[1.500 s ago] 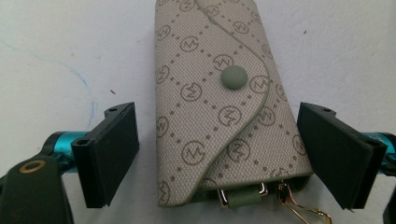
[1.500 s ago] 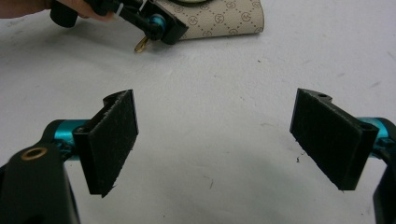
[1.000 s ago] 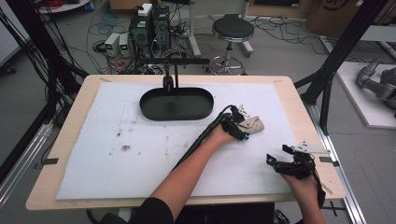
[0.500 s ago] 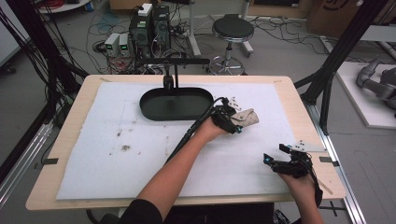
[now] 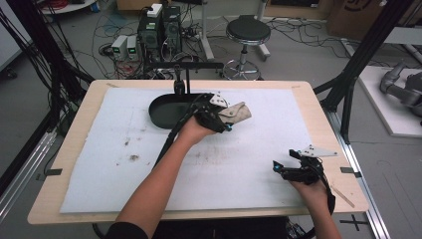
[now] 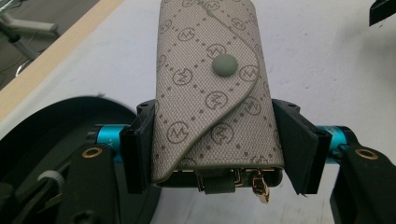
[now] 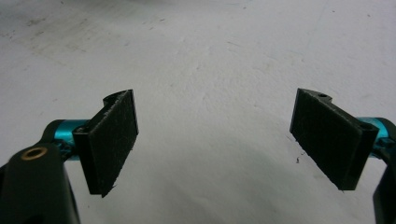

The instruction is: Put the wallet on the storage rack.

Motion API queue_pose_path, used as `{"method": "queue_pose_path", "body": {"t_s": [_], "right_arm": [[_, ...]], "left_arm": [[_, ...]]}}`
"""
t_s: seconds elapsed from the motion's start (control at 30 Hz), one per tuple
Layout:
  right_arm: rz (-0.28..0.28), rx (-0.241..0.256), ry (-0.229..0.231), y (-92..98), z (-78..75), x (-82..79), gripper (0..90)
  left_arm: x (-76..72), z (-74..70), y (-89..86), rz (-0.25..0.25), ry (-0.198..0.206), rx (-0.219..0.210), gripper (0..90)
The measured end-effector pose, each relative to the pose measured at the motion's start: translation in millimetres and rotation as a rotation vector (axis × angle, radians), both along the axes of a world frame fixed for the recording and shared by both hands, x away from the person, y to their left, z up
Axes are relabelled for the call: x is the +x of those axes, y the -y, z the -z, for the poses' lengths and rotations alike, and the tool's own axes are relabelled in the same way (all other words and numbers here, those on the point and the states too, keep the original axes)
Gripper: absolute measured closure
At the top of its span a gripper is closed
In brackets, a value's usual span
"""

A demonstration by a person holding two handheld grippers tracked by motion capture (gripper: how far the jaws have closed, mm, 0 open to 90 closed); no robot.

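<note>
Left gripper (image 6: pixel 217 140) fingers pinching pouch (image 6: pixel 212 88), long axis pointing away | tray (image 5: pixel 169 109) just beside | right gripper (image 7: pixel 217 140) fingers spread, empty.

Pouch (image 6: pixel 212 100): beige monogram fabric, envelope flap closed by a grey snap, gold metal hardware showing at its near end. It is clamped across its width in the left gripper (image 5: pixel 223 115), off the mat, beside the black tray's (image 5: pixel 164 112) right end, toward the table's far edge.
</note>
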State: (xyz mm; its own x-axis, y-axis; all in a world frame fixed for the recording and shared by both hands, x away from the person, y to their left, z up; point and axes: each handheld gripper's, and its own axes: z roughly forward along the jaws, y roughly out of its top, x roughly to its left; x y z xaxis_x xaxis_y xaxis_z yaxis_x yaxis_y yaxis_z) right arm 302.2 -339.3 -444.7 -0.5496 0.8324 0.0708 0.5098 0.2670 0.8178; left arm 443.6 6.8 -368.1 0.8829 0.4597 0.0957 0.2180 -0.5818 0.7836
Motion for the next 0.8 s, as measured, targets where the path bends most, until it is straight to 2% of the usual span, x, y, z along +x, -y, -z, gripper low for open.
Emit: {"method": "queue_pose_path", "body": {"t_s": [0.17, 0.43, 0.67, 0.8], "right_arm": [[-0.021, -0.006, 0.000, -9.3, -0.4, 8.3, 15.5], [-0.052, -0.010, -0.001, -20.8, -0.2, 18.4, 15.5], [-0.064, -0.021, -0.005, -27.1, 0.9, 23.7, 15.5], [-0.063, -0.019, -0.005, -27.7, 1.6, 25.5, 15.5]], "left_arm": [[-0.4, -4.2, -30.4, -0.056, 0.007, 0.017, 36.8], [-1.3, -6.7, -73.9, -0.127, 0.016, 0.020, 36.8], [2.3, -5.2, -101.1, -0.175, 0.008, 0.035, 36.8], [4.7, -4.5, -111.1, -0.196, 0.005, 0.023, 36.7]]}}
